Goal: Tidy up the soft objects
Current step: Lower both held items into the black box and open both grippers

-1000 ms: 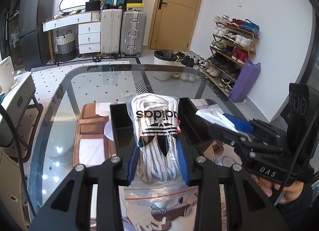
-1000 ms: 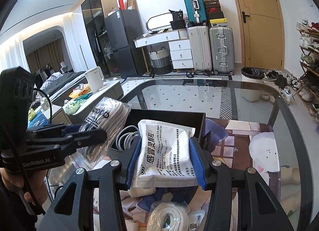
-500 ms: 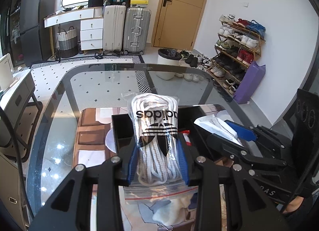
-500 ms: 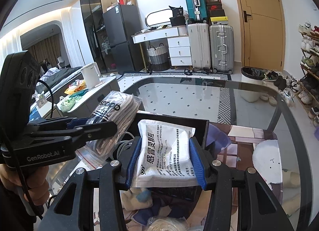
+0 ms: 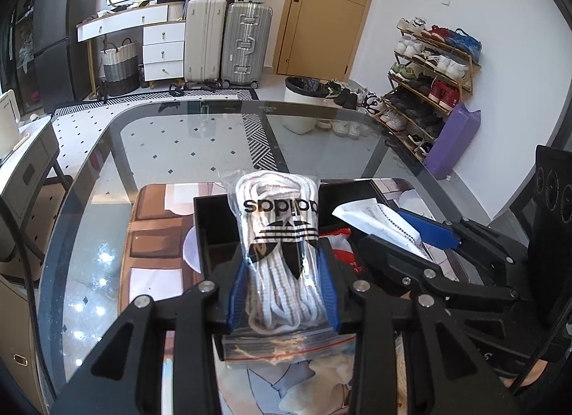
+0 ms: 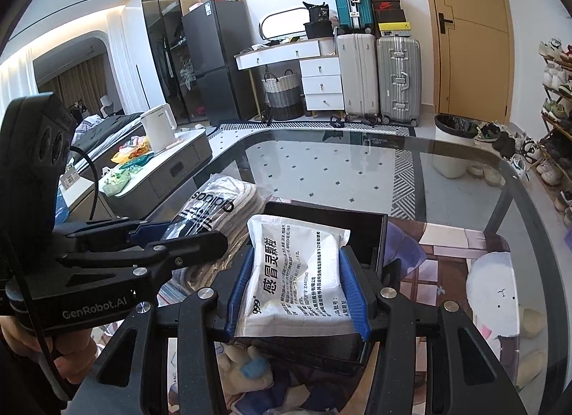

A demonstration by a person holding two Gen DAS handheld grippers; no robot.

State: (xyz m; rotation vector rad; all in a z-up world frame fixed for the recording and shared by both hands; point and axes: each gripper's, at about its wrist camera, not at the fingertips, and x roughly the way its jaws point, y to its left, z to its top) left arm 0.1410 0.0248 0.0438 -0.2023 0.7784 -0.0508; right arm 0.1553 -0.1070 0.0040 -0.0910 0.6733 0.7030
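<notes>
My left gripper (image 5: 282,286) is shut on a clear zip bag of white socks (image 5: 280,236) with a black trefoil logo, held over the left side of a black open box (image 5: 211,221). My right gripper (image 6: 298,286) is shut on a white medicine pouch (image 6: 296,272) with printed Chinese text, hanging above the same black box (image 6: 375,232). In the right wrist view the left gripper (image 6: 186,232) with the sock bag (image 6: 221,207) sits just left of the pouch. In the left wrist view the right gripper (image 5: 411,232) and pouch (image 5: 371,218) come in from the right.
The box rests on a picture mat (image 5: 153,236) on a glass table (image 5: 178,136). Soft toys (image 6: 243,361) and another bag lie on the mat below the grippers. A hand (image 6: 71,340) holds the left gripper's handle. Suitcases, drawers and a shoe rack stand beyond the table.
Both grippers have moved forward and slightly down over the black box, each still clamping its item. The two grippers now sit closer together.
</notes>
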